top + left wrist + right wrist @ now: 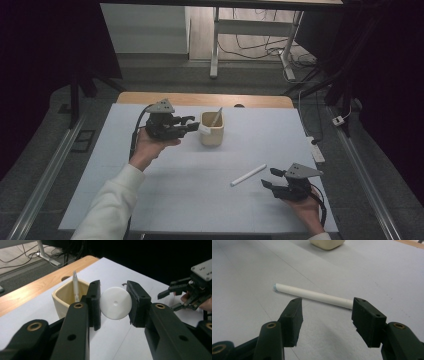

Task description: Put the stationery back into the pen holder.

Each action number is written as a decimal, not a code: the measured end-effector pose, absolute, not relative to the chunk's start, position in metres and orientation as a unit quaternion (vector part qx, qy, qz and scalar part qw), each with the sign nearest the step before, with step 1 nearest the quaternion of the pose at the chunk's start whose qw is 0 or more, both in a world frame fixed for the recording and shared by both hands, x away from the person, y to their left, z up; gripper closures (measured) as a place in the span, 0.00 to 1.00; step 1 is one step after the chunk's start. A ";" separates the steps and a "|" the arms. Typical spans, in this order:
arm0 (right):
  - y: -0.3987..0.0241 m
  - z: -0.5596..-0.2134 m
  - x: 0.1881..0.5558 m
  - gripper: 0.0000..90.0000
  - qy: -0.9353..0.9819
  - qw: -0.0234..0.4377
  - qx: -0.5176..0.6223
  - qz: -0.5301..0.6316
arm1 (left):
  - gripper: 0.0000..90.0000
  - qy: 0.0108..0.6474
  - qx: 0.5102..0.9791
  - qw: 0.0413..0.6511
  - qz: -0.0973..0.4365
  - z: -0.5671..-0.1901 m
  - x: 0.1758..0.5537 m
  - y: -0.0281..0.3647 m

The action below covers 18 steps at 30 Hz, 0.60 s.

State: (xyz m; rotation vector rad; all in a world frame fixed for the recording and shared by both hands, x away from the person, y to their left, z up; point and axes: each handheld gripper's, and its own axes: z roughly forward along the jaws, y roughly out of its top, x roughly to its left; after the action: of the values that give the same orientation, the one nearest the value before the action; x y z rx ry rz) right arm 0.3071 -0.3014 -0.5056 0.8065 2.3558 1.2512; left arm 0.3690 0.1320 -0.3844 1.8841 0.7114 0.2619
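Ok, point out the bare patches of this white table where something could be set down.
The white table sheet is bare along its left side and near edge, and on the right beyond the cream square cup. It is crowded at the cup, where the left tool holds a white round piece, and around the white stick by the right tool.

No legible text, label, brand, number or sign appears in any of the three views.
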 end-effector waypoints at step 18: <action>-0.300 -0.507 0.307 0.46 0.833 0.175 0.281 0.443 | 0.73 0.313 0.785 0.520 0.122 -0.365 0.398 0.124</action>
State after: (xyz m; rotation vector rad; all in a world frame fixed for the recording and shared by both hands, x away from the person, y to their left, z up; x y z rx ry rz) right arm 0.3072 -0.2999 -0.5068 0.7960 2.3606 1.2566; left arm 0.3983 0.1243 -0.3649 1.8822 0.7501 0.2924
